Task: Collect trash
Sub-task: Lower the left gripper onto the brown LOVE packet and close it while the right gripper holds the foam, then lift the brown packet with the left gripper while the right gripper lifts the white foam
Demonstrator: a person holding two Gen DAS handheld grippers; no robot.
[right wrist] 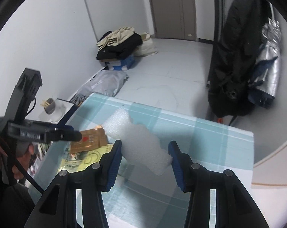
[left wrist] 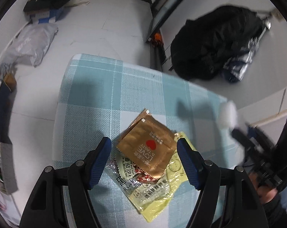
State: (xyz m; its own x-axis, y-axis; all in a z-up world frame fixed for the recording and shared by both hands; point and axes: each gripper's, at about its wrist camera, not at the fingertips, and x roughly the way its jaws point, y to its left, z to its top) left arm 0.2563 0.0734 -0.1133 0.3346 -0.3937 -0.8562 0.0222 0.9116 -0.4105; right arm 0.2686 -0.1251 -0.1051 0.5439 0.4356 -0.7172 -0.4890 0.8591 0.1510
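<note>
A gold snack wrapper (left wrist: 149, 144) with a red heart lies on a yellow wrapper (left wrist: 162, 190) and a clear sauce packet (left wrist: 124, 172), on the table's blue checked cloth (left wrist: 97, 95). My left gripper (left wrist: 145, 161) hovers over this pile, open, with its blue pads on either side of the gold wrapper. My right gripper (right wrist: 145, 152) is shut on a white foam piece (right wrist: 139, 142) and holds it tilted above the table. The foam (left wrist: 228, 114) also shows, blurred, at the right of the left wrist view. The gold wrapper (right wrist: 90, 140) lies under the left gripper's finger (right wrist: 67, 133).
A black backpack (left wrist: 215, 43) and a silver bag (right wrist: 270, 60) lean by the wall beyond the table. On the floor are a grey plastic bag (left wrist: 29, 43) and clothes piled on a box (right wrist: 120, 43). A cup with sticks (right wrist: 49, 105) stands at the left.
</note>
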